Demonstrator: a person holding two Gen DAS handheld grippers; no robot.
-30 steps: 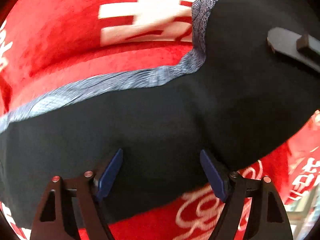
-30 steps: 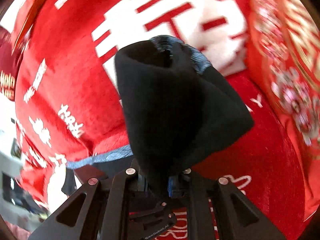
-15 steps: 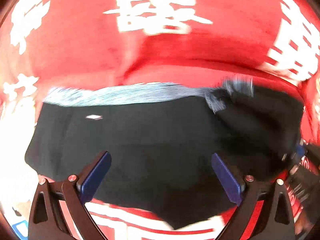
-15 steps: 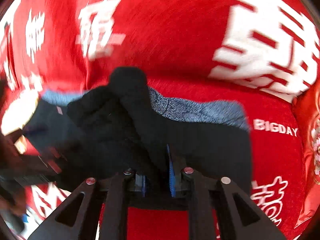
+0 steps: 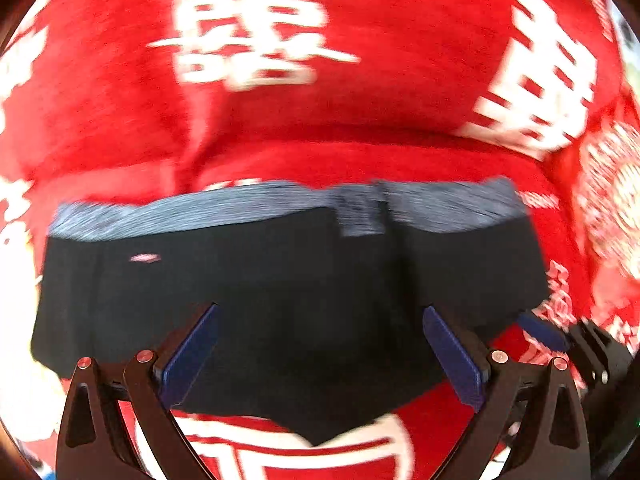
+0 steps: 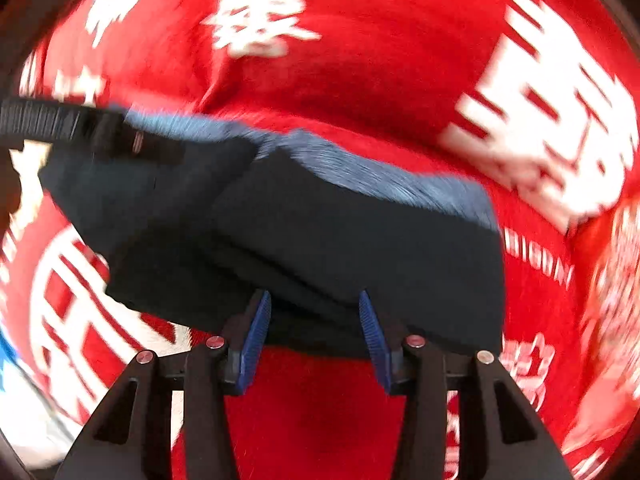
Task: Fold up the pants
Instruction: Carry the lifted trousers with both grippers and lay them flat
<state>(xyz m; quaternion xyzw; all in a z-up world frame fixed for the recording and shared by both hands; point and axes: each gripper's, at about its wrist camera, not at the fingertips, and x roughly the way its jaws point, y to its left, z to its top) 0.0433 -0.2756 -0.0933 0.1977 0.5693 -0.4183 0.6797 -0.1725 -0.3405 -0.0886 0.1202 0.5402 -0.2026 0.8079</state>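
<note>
Red cloth [image 5: 400, 92] is covering nearly the whole surface in both wrist views, lying in soft ridges and shallow folds. Large white characters [image 5: 248, 28] are showing across it, blurred. Smaller white lettering [image 6: 536, 264] is running along the right side in the right wrist view, too smeared to read. A pale, washed-out area [image 5: 16, 320] is showing at the left edge; cannot tell what it is
</note>
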